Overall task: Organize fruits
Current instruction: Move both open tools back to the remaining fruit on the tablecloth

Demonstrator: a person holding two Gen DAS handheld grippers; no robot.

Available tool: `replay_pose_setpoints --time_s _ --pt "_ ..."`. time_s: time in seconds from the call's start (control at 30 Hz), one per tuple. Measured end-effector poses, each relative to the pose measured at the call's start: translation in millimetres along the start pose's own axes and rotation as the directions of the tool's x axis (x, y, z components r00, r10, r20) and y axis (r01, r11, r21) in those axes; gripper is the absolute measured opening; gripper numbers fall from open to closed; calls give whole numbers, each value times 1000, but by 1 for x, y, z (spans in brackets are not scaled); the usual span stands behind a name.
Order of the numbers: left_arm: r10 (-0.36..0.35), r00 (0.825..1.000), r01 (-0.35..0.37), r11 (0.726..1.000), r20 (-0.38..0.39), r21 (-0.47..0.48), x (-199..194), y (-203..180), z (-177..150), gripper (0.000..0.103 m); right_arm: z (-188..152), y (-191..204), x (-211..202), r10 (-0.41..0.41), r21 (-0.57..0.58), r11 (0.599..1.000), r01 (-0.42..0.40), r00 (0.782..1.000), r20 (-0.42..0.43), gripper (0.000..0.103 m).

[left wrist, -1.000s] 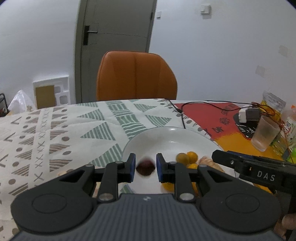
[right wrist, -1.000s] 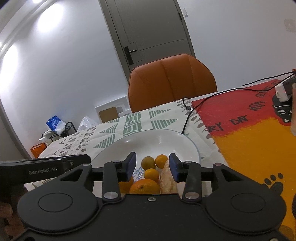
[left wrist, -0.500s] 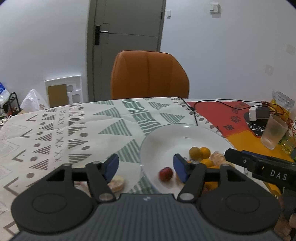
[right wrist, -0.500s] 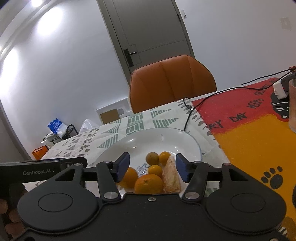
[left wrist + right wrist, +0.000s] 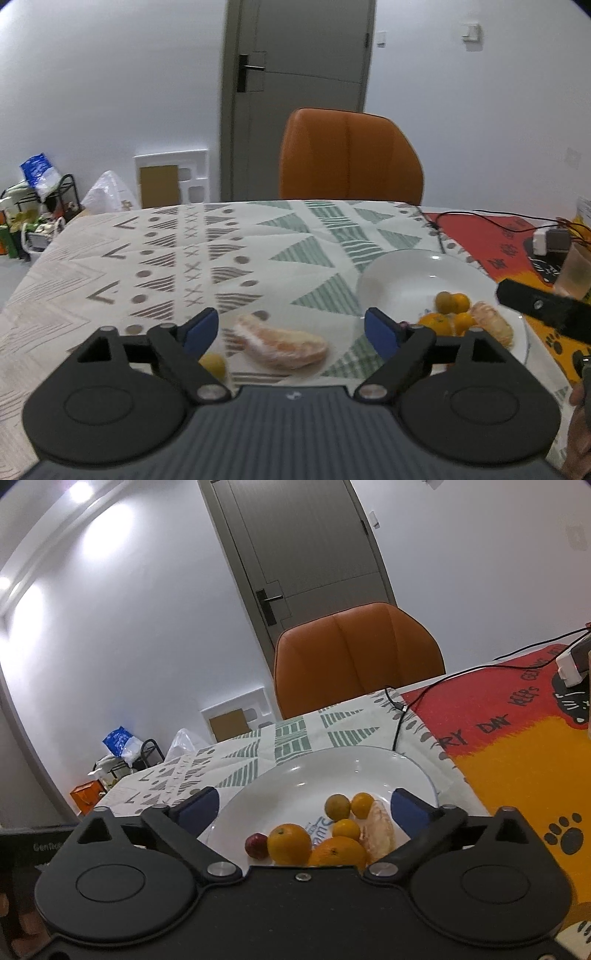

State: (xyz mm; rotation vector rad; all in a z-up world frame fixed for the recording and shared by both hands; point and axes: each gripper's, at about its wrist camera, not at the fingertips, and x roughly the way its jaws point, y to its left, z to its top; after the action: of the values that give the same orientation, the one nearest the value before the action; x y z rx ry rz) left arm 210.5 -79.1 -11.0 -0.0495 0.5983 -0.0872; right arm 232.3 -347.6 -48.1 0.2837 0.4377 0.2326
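Observation:
In the left wrist view, my left gripper point(image 5: 291, 330) hangs over the patterned tablecloth with its jaws opening wide. A peeled citrus piece point(image 5: 282, 341) lies on the cloth between the fingers, untouched. A small yellow fruit point(image 5: 215, 363) sits by the left finger. The white plate point(image 5: 399, 273) is to the right. My right gripper point(image 5: 304, 806) hovers at the near rim of the plate point(image 5: 314, 775), jaws opening and holding nothing. On the plate lie two oranges point(image 5: 290, 843), small yellow-orange fruits point(image 5: 337, 806), a red fruit point(image 5: 256, 845) and a peeled segment point(image 5: 376, 834).
An orange chair point(image 5: 349, 155) stands at the table's far side. A black cable point(image 5: 397, 723) runs past the plate onto a red and orange mat point(image 5: 517, 746). A charger point(image 5: 550, 240) and a plastic cup point(image 5: 574, 271) sit far right.
My left gripper let the red fruit go onto the plate, opened wide and swung left over the peeled piece. The right gripper's jaws spread wide above the plate while the hand stayed put.

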Motion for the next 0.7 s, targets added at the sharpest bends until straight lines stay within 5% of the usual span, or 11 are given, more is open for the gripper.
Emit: replay_pose_setpoints --time_s 0.7 --pt "47 998 -49 997 -40 -64 1 51 -23 88 -9 43 18 69 -63 995 -72 996 -56 103"
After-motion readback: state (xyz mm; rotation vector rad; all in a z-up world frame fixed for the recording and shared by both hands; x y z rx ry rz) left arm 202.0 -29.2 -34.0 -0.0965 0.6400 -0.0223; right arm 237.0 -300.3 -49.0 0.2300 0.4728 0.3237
